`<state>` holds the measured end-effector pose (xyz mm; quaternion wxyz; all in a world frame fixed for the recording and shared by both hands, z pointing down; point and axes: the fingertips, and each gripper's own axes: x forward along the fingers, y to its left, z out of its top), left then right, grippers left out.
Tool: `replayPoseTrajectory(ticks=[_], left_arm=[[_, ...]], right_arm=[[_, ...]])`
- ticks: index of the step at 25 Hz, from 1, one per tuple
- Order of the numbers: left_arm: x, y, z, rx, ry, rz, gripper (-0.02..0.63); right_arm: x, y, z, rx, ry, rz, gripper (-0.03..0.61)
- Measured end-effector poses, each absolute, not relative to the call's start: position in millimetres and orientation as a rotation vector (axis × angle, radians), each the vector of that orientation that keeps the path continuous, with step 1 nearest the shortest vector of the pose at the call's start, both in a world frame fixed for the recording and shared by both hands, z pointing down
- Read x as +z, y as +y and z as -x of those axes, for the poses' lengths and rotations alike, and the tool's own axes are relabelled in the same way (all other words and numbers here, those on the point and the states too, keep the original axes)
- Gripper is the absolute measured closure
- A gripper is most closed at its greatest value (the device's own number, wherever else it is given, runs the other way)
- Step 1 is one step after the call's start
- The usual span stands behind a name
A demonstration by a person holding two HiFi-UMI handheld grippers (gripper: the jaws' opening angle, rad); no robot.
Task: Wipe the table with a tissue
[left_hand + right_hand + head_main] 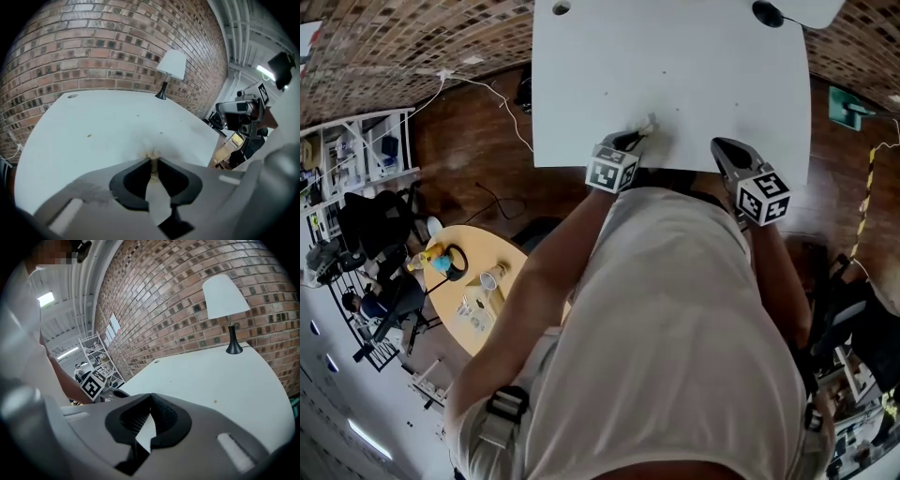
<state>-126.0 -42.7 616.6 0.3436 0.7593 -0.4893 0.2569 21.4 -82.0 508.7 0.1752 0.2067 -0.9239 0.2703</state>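
Tissue (151, 146) is pinched against the table (103, 119) by the down-tilted left gripper (153, 161), while the right gripper (150, 396) hovers closed, empty.

Smooth matt table (675, 75), soft paper tissue (151, 151)

A table lamp (172, 64) with a white shade and a black stem stands at the far right corner of the white table (93, 122), close against a brick wall (93, 47). A white cable (502, 103) trails over the wooden floor (478, 169) to the table's left. Farther left stands a metal shelving rack (356, 150). Near it, a round wooden table (511, 253) carries a cup (492, 277) and a yellow-and-blue item (439, 261).
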Motion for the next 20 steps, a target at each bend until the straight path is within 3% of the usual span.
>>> replayPoseTrajectory(ticks=[7, 20], left_arm=[[611, -84, 123, 0.65, -1.346, -1.957, 0.555], [628, -136, 86, 0.97, -1.368, -2.01, 0.556]], right_arm=[[509, -82, -51, 0.793, -2.61, -0.663, 0.571], [508, -87, -119, 0.838, -2.59, -0.858, 0.571]])
